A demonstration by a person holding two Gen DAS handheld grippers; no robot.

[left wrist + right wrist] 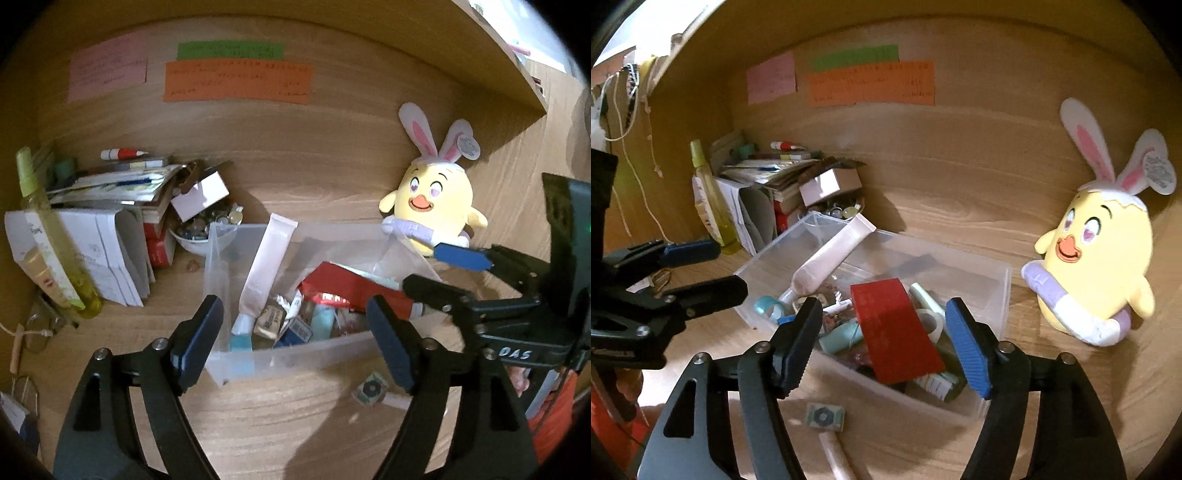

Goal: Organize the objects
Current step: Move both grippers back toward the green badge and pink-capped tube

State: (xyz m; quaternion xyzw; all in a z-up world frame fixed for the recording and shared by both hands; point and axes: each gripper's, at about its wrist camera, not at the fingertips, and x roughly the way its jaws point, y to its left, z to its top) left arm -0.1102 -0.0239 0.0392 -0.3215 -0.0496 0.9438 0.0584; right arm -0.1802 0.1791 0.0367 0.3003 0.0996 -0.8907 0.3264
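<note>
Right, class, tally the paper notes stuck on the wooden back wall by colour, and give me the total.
Pink note: 1
Green note: 1
Orange note: 1
Total: 3

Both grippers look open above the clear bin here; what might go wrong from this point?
1. The pink tube leans over the clear bin's rim and may tip out if nudged.
2. The red packet lies loose atop the pile and could slide.
3. The small patterned eraser lies outside the bin, easily missed.
</note>
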